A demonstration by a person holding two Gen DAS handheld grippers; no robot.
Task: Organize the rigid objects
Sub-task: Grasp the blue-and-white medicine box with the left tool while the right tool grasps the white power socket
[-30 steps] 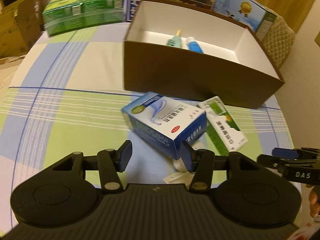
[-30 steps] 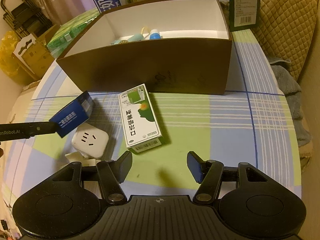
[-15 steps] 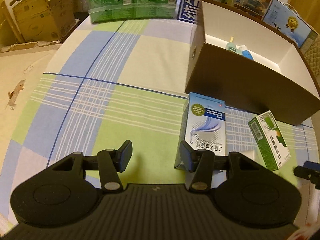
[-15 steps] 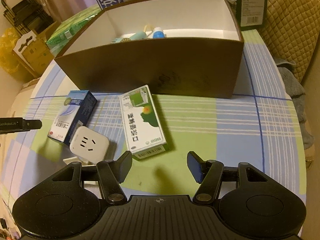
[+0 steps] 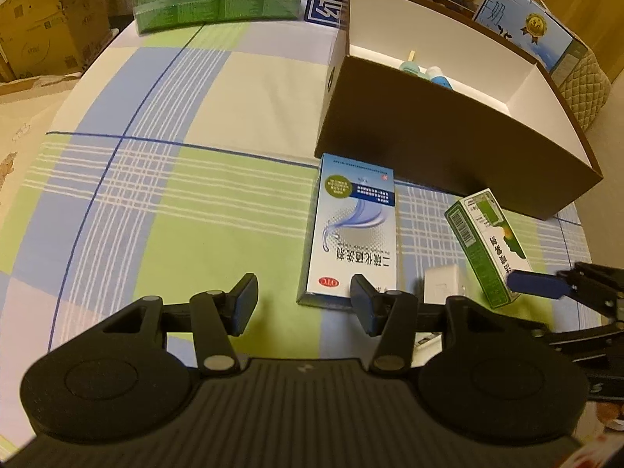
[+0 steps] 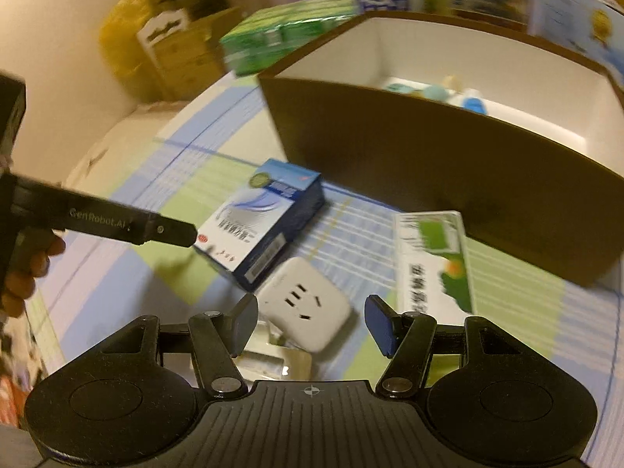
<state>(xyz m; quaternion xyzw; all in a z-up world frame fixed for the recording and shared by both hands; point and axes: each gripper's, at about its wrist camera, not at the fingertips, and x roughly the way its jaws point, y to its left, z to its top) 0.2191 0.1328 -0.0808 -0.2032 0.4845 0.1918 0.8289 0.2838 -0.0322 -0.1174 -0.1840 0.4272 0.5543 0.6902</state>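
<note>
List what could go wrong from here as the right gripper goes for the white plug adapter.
1. The white plug adapter lies close between the blue box and green box; the right gripper, jaws open, could knock either.
2. The left gripper hangs open nearby; the two could collide.
3. The right wrist view is blurred, so aim may be off.

Warm dim light; checked cloth (image 5: 163,202) over desk; cardboard cartons (image 5: 43,35) at ten o'clock; quilted chair (image 5: 585,85) at two o'clock.
</note>
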